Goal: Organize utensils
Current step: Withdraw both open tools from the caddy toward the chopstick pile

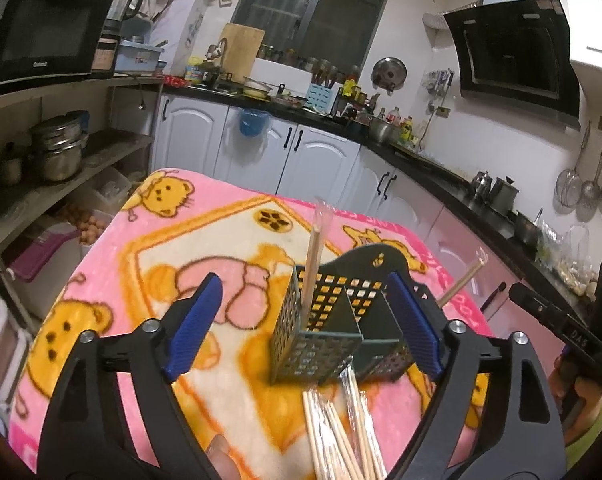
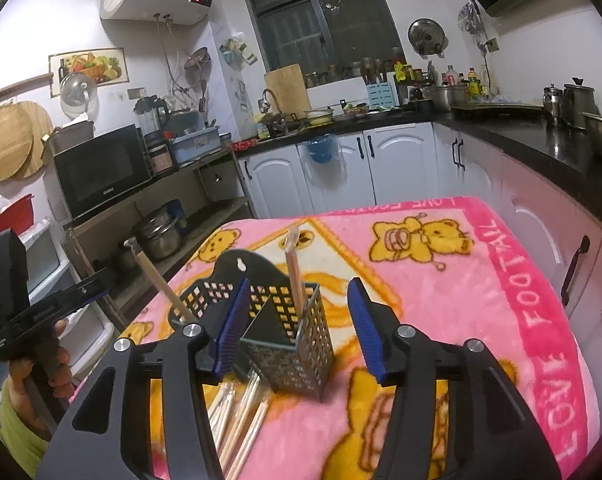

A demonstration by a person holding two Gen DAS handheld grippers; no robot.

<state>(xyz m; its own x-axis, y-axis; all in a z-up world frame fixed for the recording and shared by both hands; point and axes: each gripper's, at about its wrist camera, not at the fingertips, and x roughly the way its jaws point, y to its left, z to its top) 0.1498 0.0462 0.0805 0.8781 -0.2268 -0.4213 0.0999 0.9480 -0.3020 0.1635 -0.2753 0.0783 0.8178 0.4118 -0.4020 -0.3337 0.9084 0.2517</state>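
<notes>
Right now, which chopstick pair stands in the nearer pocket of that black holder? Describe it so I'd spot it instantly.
Start at the pink teddy-bear blanket covering the table, then find the black perforated holder on it. In its front square pocket one wrapped wooden chopstick pair stands almost upright; the other standing pair leans far out sideways, and the rest lie flat.

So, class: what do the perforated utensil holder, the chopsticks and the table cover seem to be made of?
Utensil holder: probably dark matte plastic, perhaps coated metal; thin walls with square holes. Chopsticks: pale wood or bamboo, unvarnished, in clear shiny wrappers. Table cover: plush fleece blanket, fuzzy pile, printed bears.
</notes>
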